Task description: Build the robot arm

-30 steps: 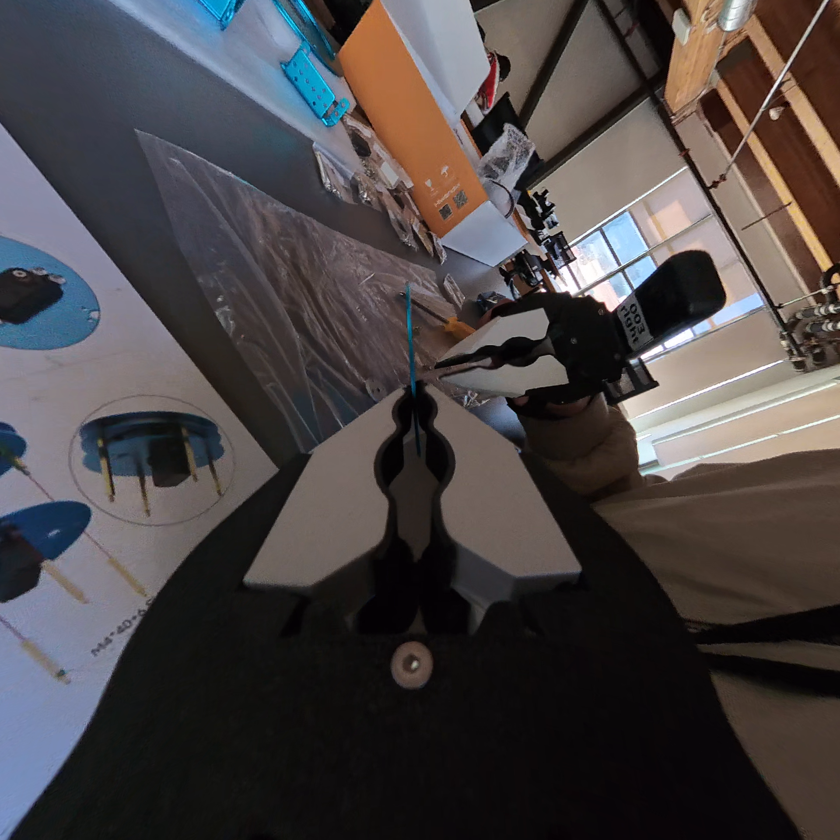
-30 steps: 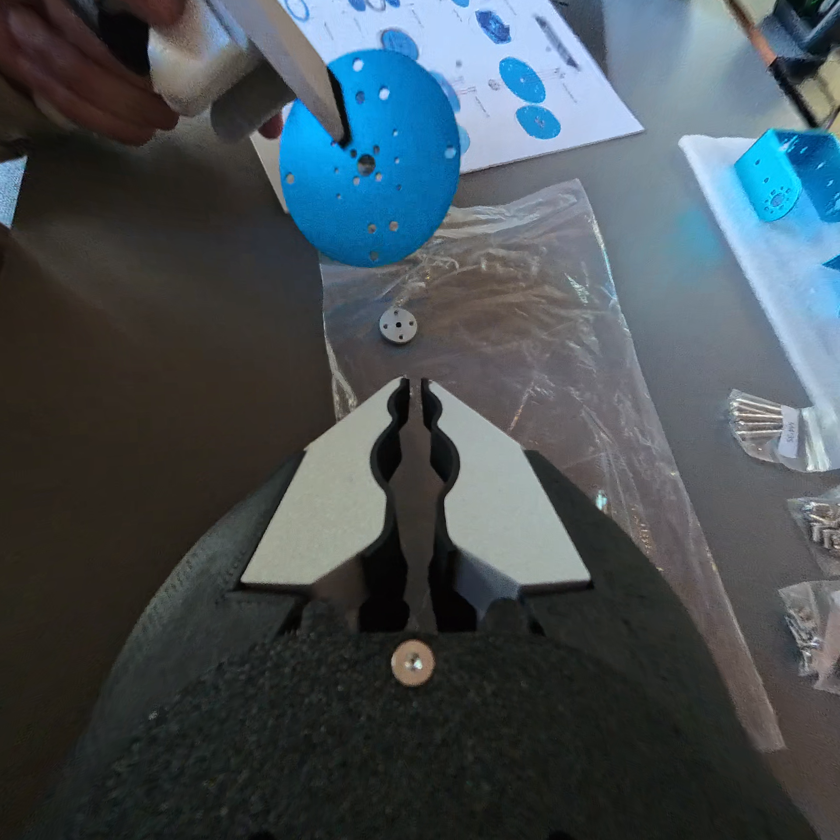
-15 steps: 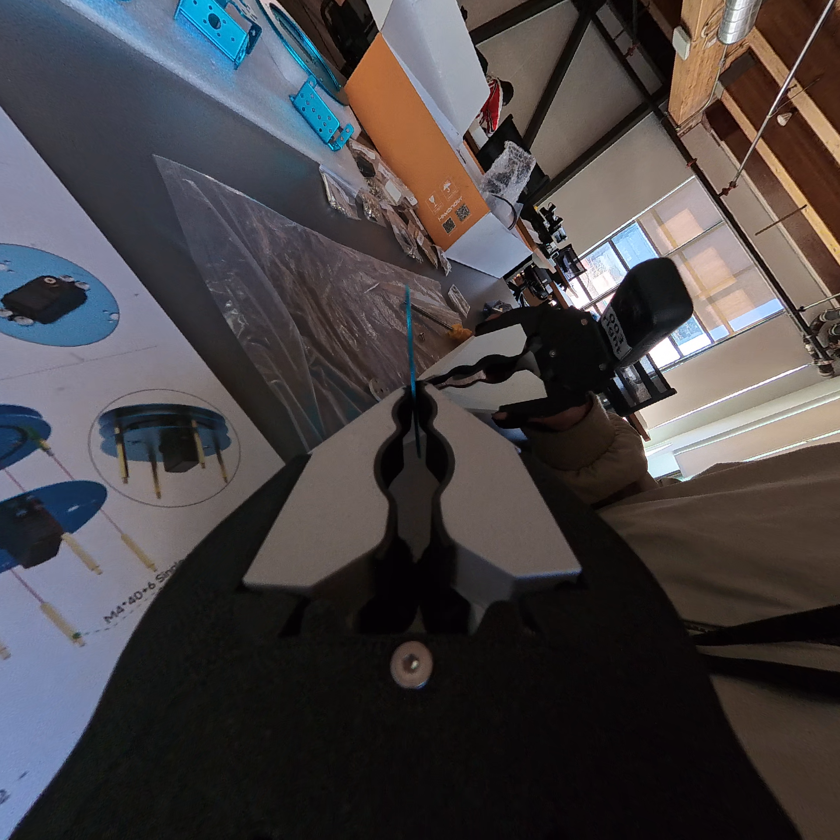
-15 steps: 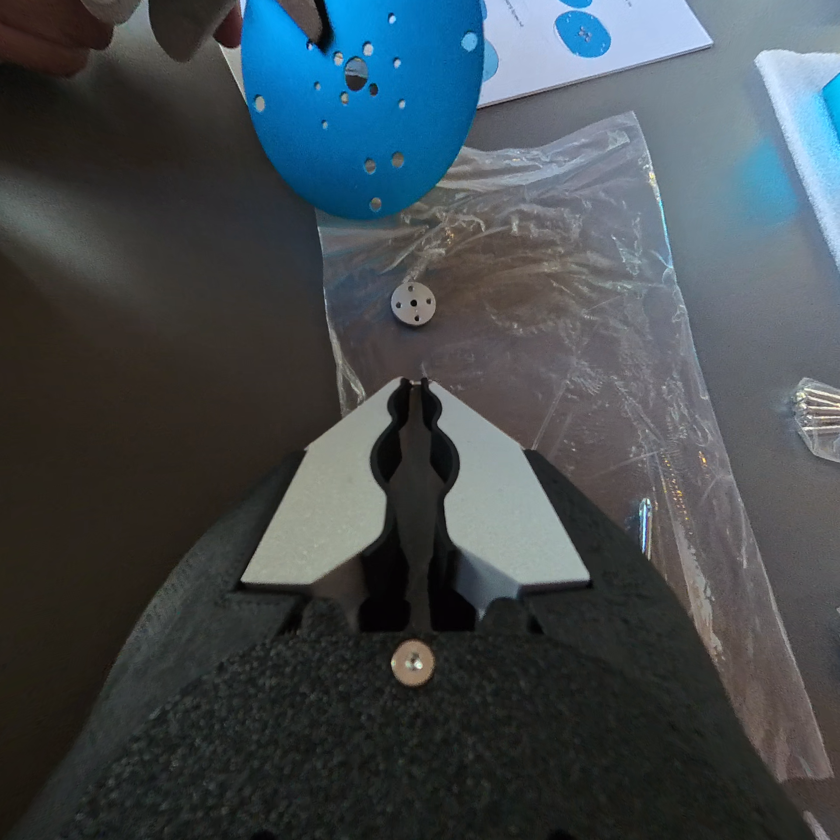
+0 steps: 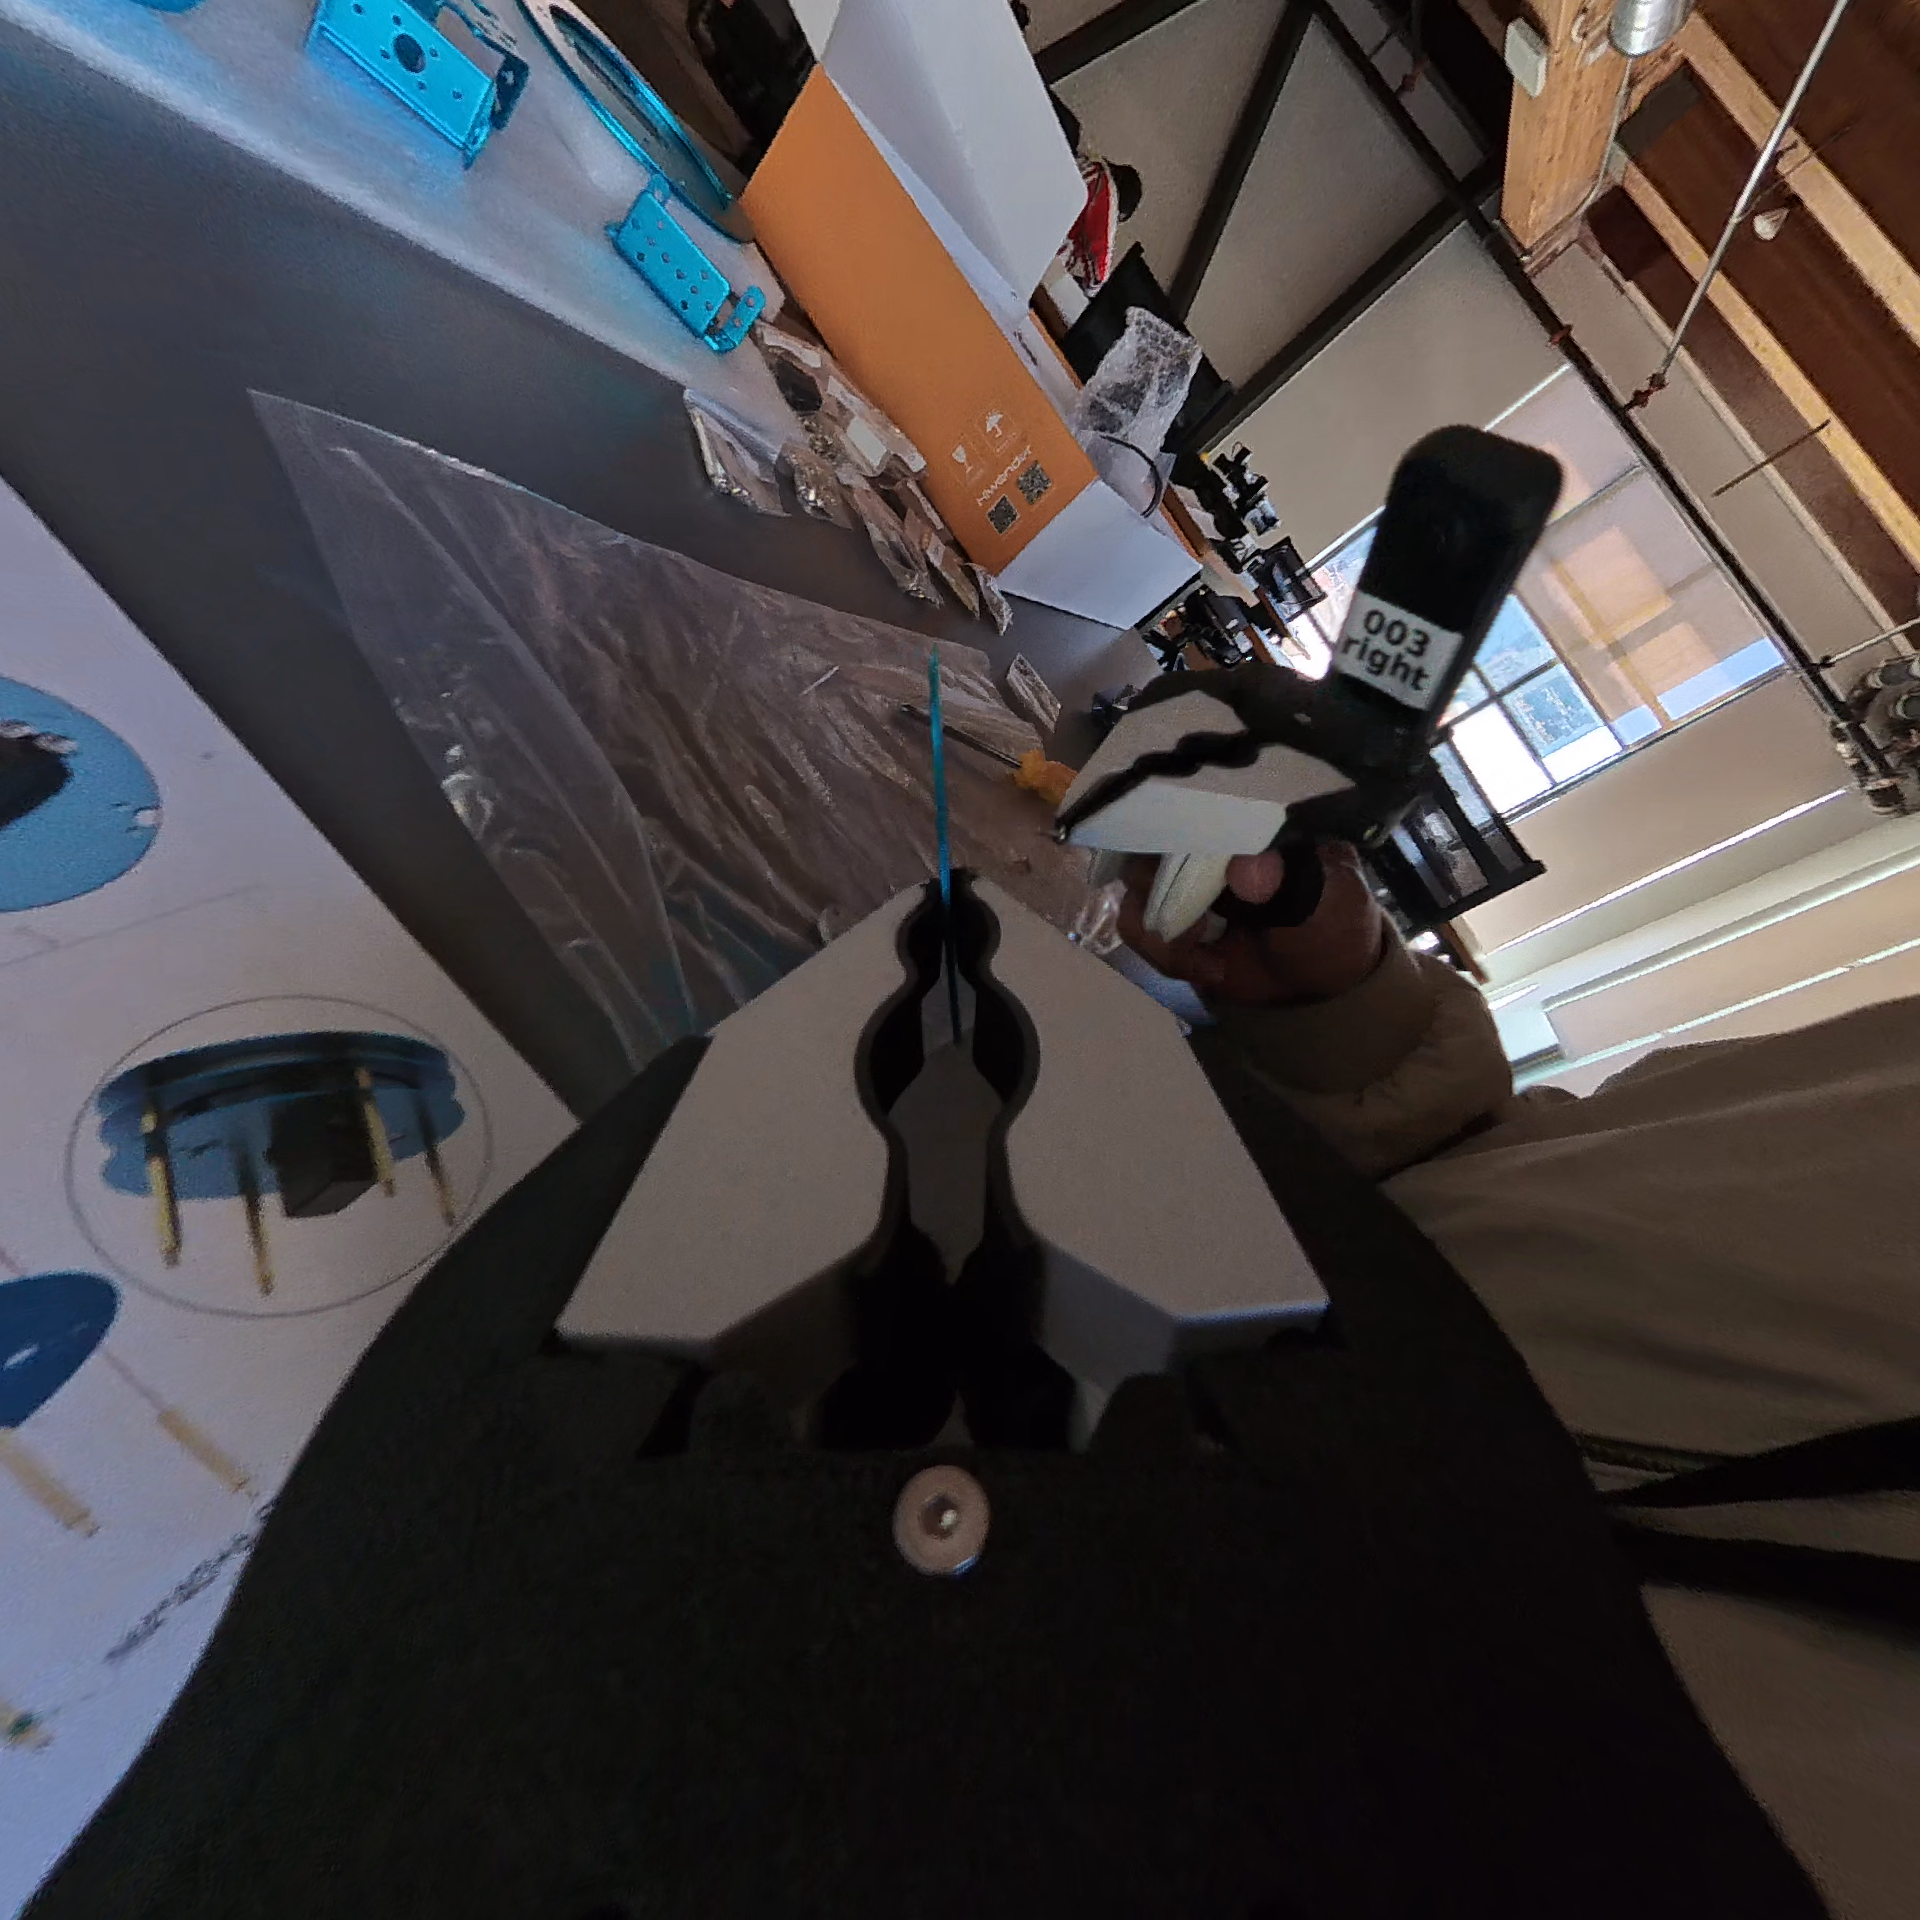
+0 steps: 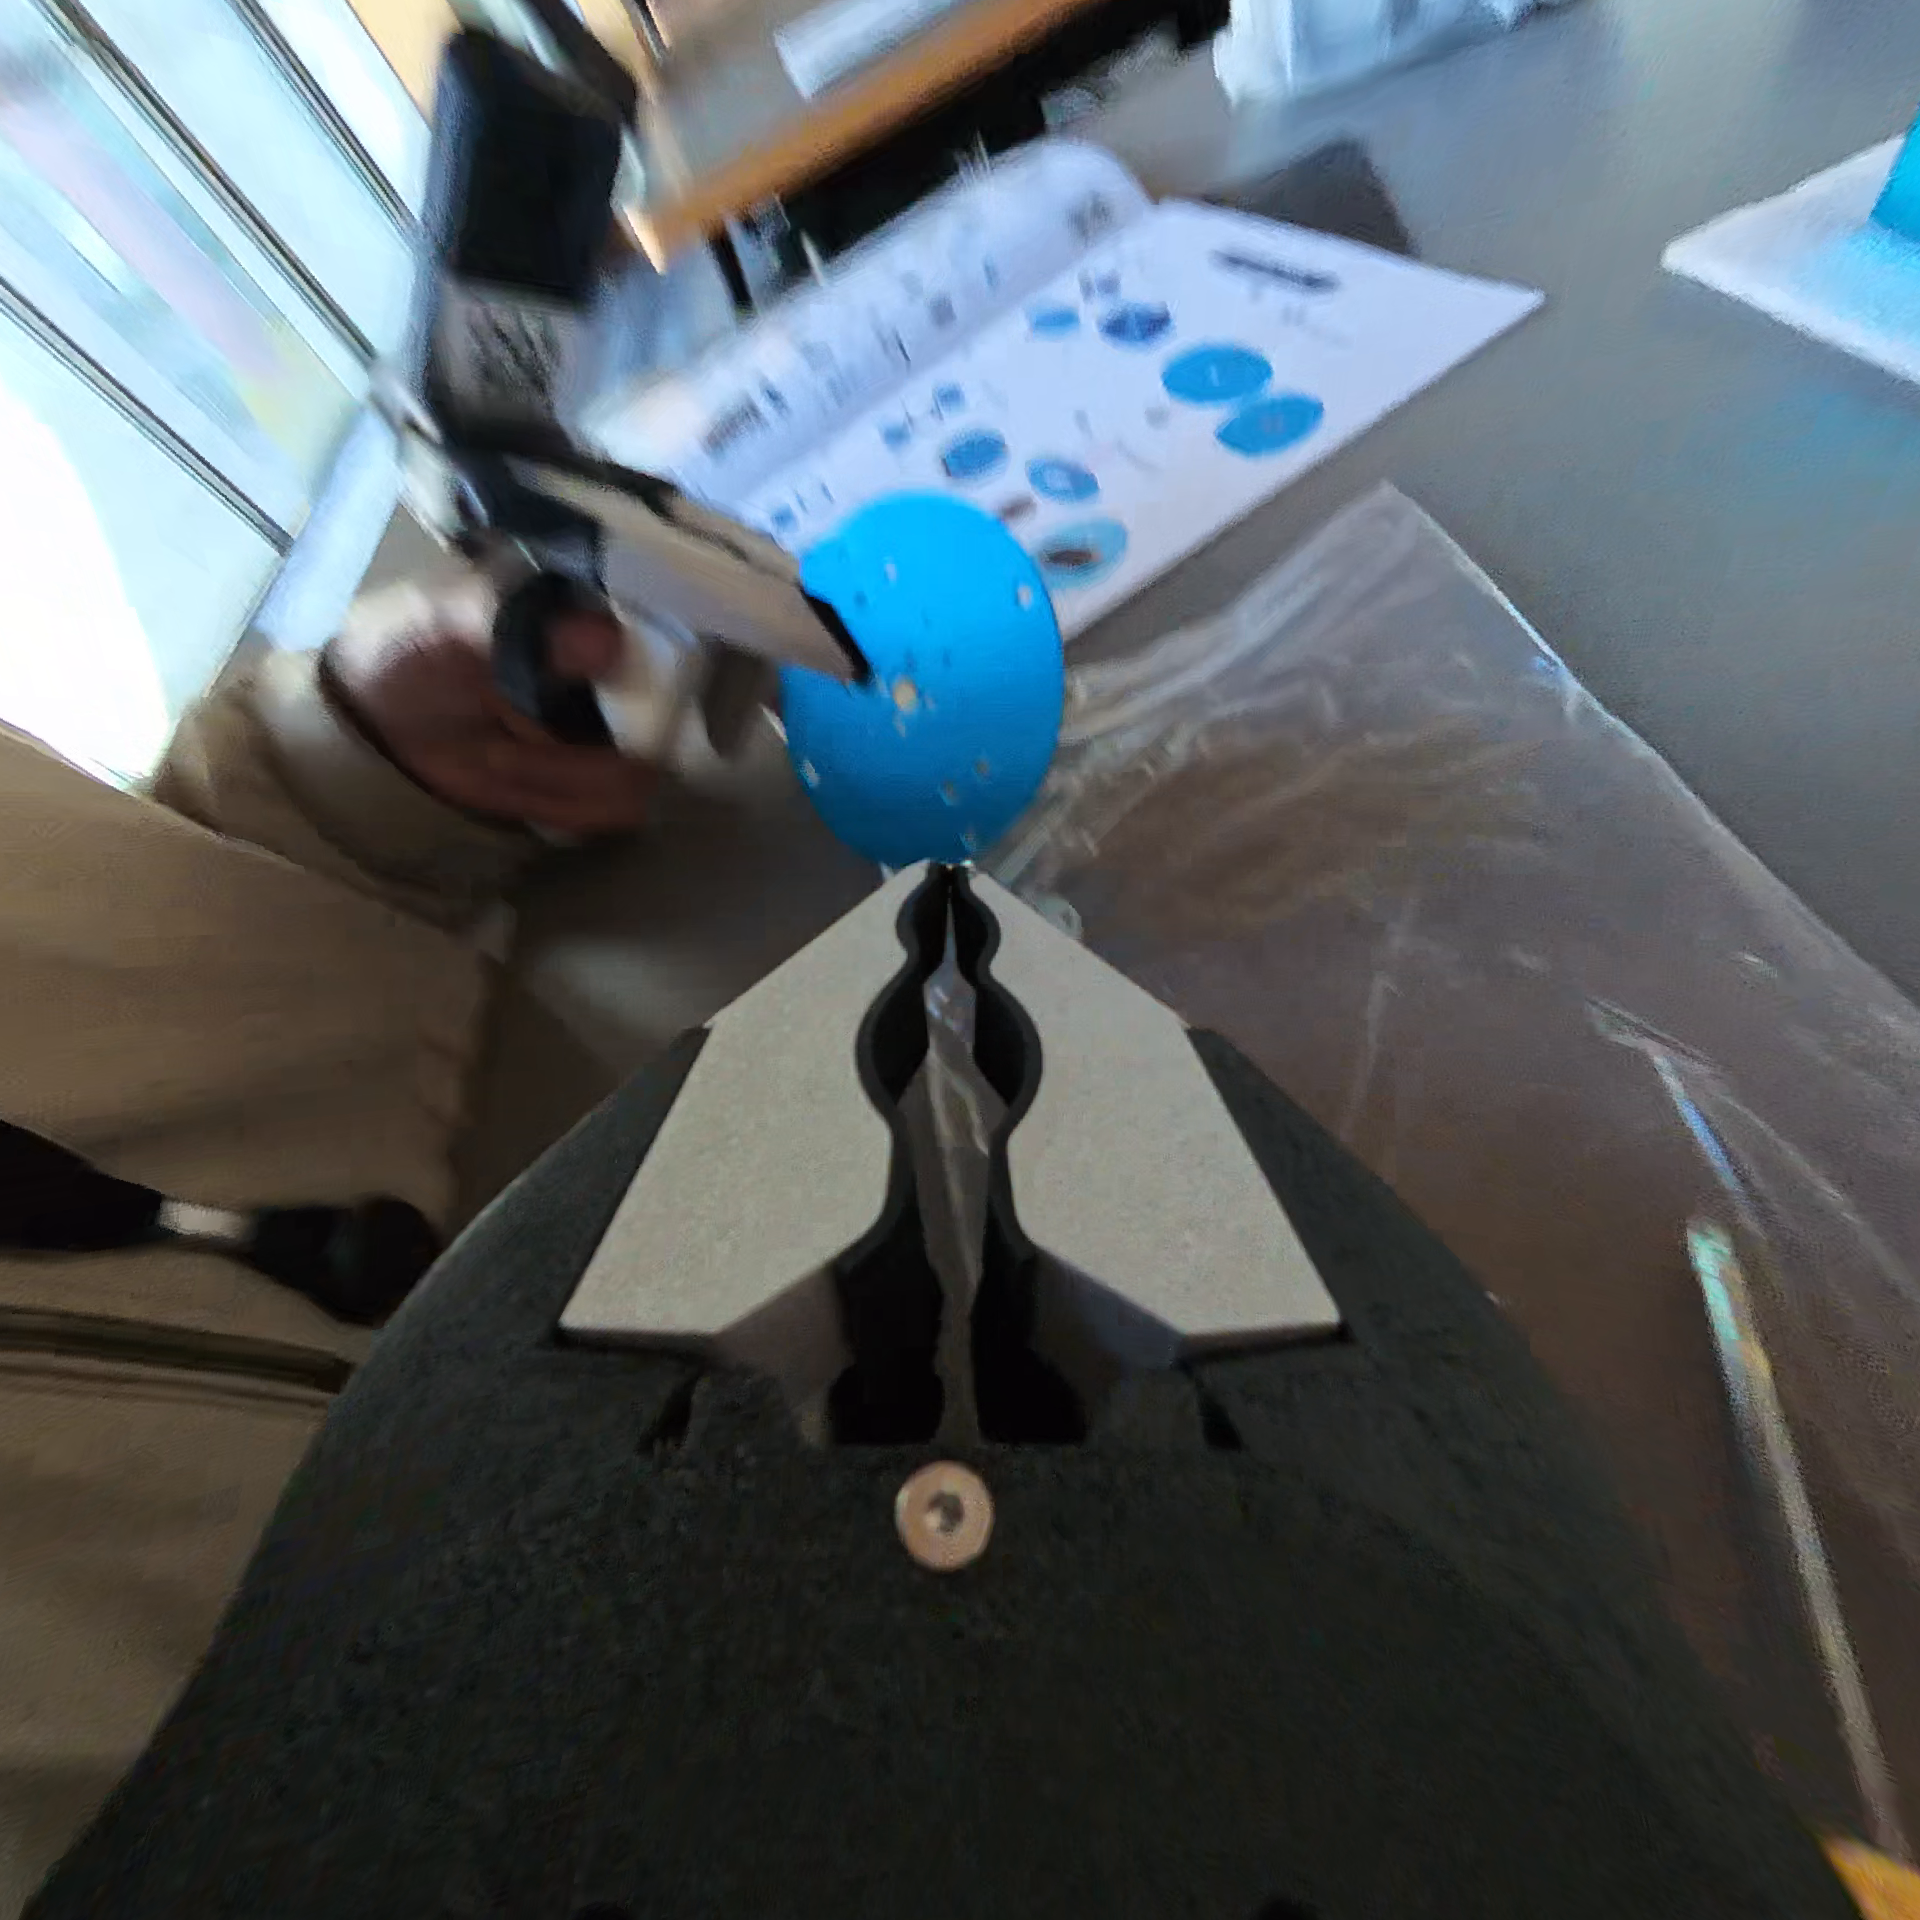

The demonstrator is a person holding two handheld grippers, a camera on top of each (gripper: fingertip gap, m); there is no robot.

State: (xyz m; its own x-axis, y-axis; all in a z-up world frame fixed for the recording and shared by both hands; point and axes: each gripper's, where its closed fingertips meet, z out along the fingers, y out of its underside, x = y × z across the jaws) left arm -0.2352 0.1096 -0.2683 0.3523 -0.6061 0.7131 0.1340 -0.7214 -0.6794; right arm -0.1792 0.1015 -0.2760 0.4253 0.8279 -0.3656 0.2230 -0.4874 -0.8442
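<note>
Fingers (image 5: pixel 1023 1091) of the left gripper (image 5: pixel 948 914) were clamped on a blue perforated disc (image 6: pixel 925 686), edge-on to its own camera. Right gripper (image 6: pixel 951 883) fingers were together, possibly pinching something small; disc lay at 12 o'clock, just beyond their tips, above the plastic bag (image 6: pixel 1455 831) on the surface (image 5: pixel 208 343).

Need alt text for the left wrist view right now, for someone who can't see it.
The left claw is shut on a thin blue disc seen edge-on, above a clear plastic bag on a dark table. The right claw, closed, hovers beside it.
</note>
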